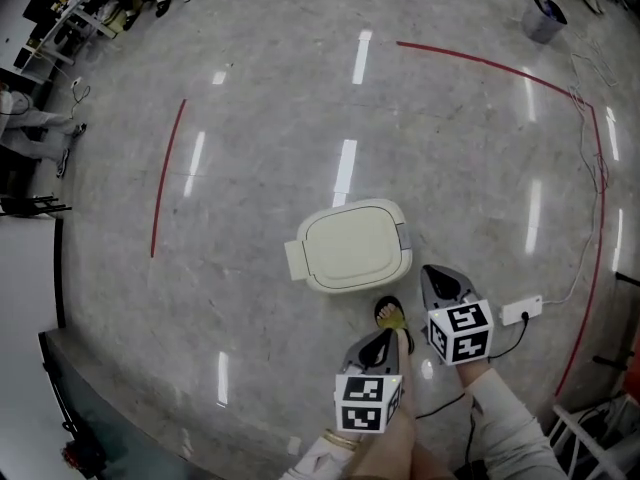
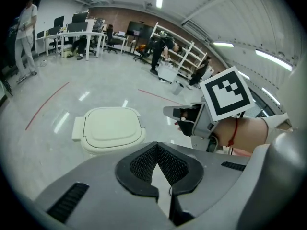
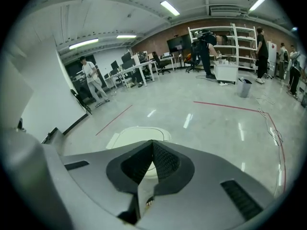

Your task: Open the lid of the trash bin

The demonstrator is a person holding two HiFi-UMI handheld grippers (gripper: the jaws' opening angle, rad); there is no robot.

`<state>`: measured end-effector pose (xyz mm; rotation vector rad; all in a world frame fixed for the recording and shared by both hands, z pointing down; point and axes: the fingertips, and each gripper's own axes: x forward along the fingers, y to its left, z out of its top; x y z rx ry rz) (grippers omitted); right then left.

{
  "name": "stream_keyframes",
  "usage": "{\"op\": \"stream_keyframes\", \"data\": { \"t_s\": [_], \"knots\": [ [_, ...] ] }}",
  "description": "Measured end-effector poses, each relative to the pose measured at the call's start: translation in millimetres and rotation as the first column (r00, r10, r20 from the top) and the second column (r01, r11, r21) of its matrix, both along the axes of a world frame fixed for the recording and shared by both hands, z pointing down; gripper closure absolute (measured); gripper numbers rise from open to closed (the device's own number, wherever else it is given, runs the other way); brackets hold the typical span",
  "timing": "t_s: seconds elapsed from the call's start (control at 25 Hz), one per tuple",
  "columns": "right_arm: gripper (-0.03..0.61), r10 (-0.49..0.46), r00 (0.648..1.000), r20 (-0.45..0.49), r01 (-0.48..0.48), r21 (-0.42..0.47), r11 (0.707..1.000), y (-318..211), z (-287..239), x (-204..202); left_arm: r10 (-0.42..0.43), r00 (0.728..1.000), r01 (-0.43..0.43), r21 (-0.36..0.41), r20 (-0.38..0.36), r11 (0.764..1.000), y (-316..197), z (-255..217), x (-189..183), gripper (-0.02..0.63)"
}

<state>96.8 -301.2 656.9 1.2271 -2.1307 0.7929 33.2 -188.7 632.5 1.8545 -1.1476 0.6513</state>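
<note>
The floor [image 1: 250, 118] is smooth, polished and glossy, and mirrors the ceiling lights as pale streaks. The bin [image 1: 352, 245] is cream plastic, smooth with a soft satin sheen. The left tool [image 2: 157, 144] and right tool [image 3: 152, 142] have matt grey plastic shells. Their pads [image 2: 141, 164] are black, finely ribbed and look rubbery. The sleeve [image 1: 510, 418] is pale cloth.

Trash bin [image 3: 139, 134] mostly hidden (behind the right claw [image 3: 152, 145]).
</note>
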Motion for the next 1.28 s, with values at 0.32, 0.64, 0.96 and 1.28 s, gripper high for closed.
{"op": "stream_keyframes", "data": {
  "t_s": [0.32, 0.64, 0.96, 1.28],
  "knots": [
    [0.575, -0.016, 0.998, -0.054, 0.012, -0.07, 0.997, -29.3, 93.6, -0.8, -0.026, 1.0, 0.027, -0.056, 0.005, 0.998, -1.4, 53.6, -8.8, 0.609],
    [0.575, -0.053, 0.994, -0.092, 0.043, -0.108, 0.993, -44.5, 142.4, -0.1, -0.044, 0.999, 0.045, -0.075, 0.01, 0.996, -9.1, 86.7, -9.3, 0.609],
    [0.577, -0.074, 0.992, -0.102, 0.06, -0.134, 0.989, -47.8, 157.3, -2.2, -0.054, 0.998, 0.055, -0.087, 0.013, 0.995, -12.0, 95.6, -4.4, 0.609],
    [0.575, -0.119, 0.985, -0.128, 0.101, -0.141, 0.985, -49.0, 162.9, -1.1, -0.054, 0.998, 0.055, -0.096, 0.012, 0.994, -11.0, 97.1, 1.5, 0.609]
  ]
}}
